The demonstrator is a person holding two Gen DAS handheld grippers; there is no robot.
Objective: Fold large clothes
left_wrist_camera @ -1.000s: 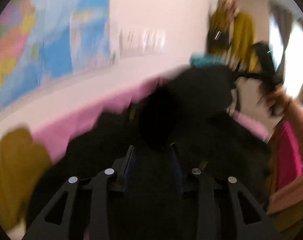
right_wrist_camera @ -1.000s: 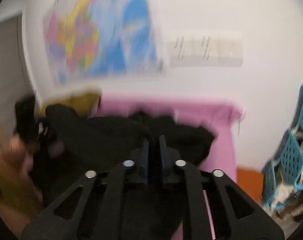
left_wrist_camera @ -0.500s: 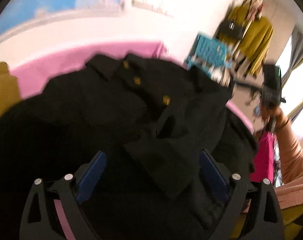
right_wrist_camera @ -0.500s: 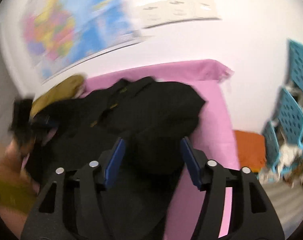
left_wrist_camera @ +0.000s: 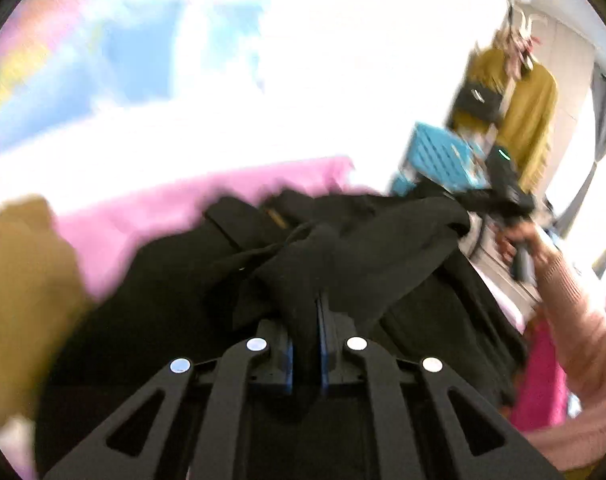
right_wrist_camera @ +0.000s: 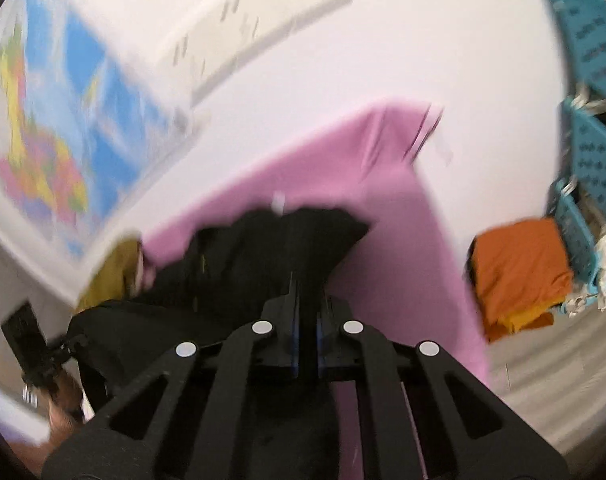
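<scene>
A large black garment with gold buttons (left_wrist_camera: 343,248) lies bunched on a table covered in pink cloth (left_wrist_camera: 151,216). My left gripper (left_wrist_camera: 305,320) is shut on a fold of the black garment and holds it above the table. My right gripper (right_wrist_camera: 305,312) is shut on another part of the same garment (right_wrist_camera: 263,256), near the right edge of the pink table (right_wrist_camera: 415,240). The far end of the right gripper shows in the left wrist view (left_wrist_camera: 507,196), held by a hand in a pink sleeve.
A mustard garment (left_wrist_camera: 19,280) lies at the table's left end. Blue crates (right_wrist_camera: 591,152) and an orange cloth pile (right_wrist_camera: 519,272) sit on the floor to the right. A map (right_wrist_camera: 43,128) hangs on the wall. A yellow coat (left_wrist_camera: 531,116) hangs behind.
Both grippers stood open over the spread black garment half a second ago. Both have now shut on folds of it and lifted them.
</scene>
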